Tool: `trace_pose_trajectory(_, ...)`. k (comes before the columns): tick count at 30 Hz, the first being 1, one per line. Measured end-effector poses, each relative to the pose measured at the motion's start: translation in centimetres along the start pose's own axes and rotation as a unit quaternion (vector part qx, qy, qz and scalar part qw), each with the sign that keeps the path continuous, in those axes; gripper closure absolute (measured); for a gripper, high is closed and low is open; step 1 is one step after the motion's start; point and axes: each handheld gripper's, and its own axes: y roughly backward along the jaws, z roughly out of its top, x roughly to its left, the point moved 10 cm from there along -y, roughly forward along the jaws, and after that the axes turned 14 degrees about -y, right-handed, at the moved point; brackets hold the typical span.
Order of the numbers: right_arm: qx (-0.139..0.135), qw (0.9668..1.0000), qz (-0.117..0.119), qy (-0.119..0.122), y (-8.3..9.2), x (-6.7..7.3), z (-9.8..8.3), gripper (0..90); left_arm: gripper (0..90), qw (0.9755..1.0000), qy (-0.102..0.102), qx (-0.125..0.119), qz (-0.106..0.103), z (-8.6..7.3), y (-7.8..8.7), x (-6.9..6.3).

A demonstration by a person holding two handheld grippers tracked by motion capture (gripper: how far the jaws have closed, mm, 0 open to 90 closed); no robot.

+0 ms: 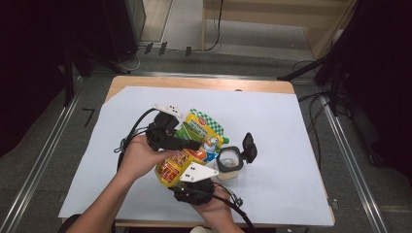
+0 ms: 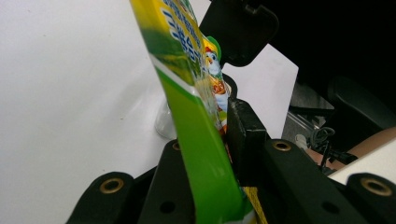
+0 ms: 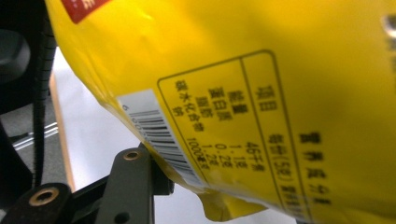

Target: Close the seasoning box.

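Snack bag [image 1: 194, 145] hangs between both grippers: left gripper [image 1: 192, 144] clamps its green edge, right gripper [image 1: 187, 182] grasps its yellow bottom above the counter [image 1: 272, 116].

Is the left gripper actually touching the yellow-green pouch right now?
Touching. In the left gripper view the left gripper has its two black jaws pressed against both faces of the pouch, with no gap showing.

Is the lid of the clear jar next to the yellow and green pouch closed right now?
No: in the high view the clear jar has its black flip lid swung up and back, leaving the mouth open beside the pouch.
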Motion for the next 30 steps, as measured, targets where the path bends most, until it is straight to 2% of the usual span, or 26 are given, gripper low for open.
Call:
trace_pose_trajectory(7, 0.010, 0.9998, 0.014, 0.006, 0.3, 0.5, 0.3, 54.7, 80.7, 0.9998, 0.009, 0.015, -0.009, 0.7, -0.6, 0.0)
trace_pose_trajectory(13, 0.010, 0.9996, 0.026, -0.001, 0.7, 0.9, 0.6, 54.9, 79.6, 0.9991, 0.017, 0.036, -0.017, 1.4, -1.6, 0.1)
trace_pose_trajectory(15, 0.012, 0.9995, 0.029, -0.004, 0.7, 1.0, 0.6, 54.0, 80.3, 0.9985, 0.027, 0.040, -0.025, 1.6, -2.1, 0.2)
trace_pose_trajectory(19, 0.020, 0.9992, 0.035, -0.007, 0.7, 1.0, 0.4, 53.9, 79.9, 0.9980, 0.035, 0.046, -0.024, 1.5, -2.4, 0.3)
trace_pose_trajectory(22, 0.021, 0.9991, 0.036, -0.006, 0.6, 0.9, 0.4, 53.9, 79.9, 0.9980, 0.033, 0.050, -0.021, 1.3, -2.6, 0.5)
trace_pose_trajectory(25, 0.034, 0.9987, 0.039, -0.006, 0.4, 0.9, 0.1, 52.2, 80.5, 0.9976, 0.038, 0.054, -0.023, 1.1, -2.9, 0.4)
trace_pose_trajectory(30, 0.042, 0.9982, 0.042, -0.003, 0.3, 1.1, -0.3, 58.1, 80.4, 0.9973, 0.046, 0.052, -0.024, 0.7, -2.9, 0.2)
